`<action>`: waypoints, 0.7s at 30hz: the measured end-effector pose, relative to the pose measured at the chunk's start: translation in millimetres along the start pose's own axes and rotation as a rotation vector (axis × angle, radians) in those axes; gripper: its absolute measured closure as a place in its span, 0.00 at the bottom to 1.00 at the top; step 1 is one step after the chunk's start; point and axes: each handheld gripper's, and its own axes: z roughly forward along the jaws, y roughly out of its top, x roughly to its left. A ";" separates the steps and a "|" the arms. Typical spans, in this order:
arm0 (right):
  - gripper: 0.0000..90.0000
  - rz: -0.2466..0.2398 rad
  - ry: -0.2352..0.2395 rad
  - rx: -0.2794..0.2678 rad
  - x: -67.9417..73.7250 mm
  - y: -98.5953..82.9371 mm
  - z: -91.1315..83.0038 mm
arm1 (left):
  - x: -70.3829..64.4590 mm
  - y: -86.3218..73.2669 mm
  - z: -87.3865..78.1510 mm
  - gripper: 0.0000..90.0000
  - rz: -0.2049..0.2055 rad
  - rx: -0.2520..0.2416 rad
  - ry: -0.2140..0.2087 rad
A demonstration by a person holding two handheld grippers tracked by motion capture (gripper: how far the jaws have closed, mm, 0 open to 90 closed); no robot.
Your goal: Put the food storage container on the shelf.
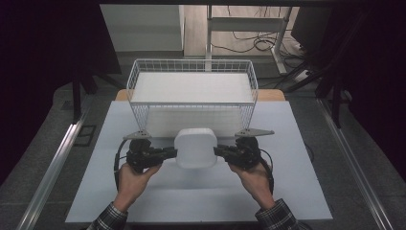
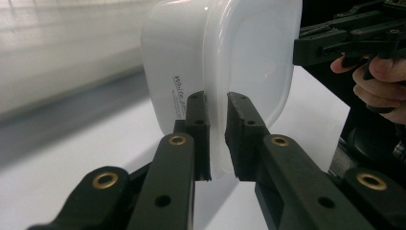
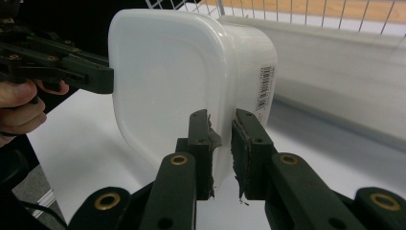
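Between both tongs (image 1: 173,152) (image 1: 218,151), gripped white container (image 1: 195,147).

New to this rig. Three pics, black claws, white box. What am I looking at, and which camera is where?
No robot here: a person holds a hand-operated gripper in each hand. The high view looks down from above on the table. It shows the left gripper and right gripper pinching opposite sides of a white plastic container. Behind it stands a white wire basket.

The other two pictures come from cameras riding on the grippers, looking along their black jaws. In the left gripper view, that gripper is shut on the container's rim, with the other gripper across from it. The right gripper view mirrors this: its gripper clamps the opposite rim.
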 end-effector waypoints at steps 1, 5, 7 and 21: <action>0.87 -0.001 0.002 -0.005 0.0 2.6 -0.1 | 0.0 0.0 0.0 0.90 0.000 0.000 0.000; 0.87 -0.009 0.002 -0.017 0.0 13.0 -1.1 | -0.6 13.2 -5.5 0.90 0.012 -0.015 0.013; 0.87 -0.017 -0.001 -0.024 0.3 19.6 -2.0 | -0.6 18.8 -8.0 0.90 0.017 -0.022 0.017; 0.87 -0.034 0.005 -0.080 1.4 58.0 -7.7 | -5.1 57.9 -24.3 0.90 0.044 -0.056 0.055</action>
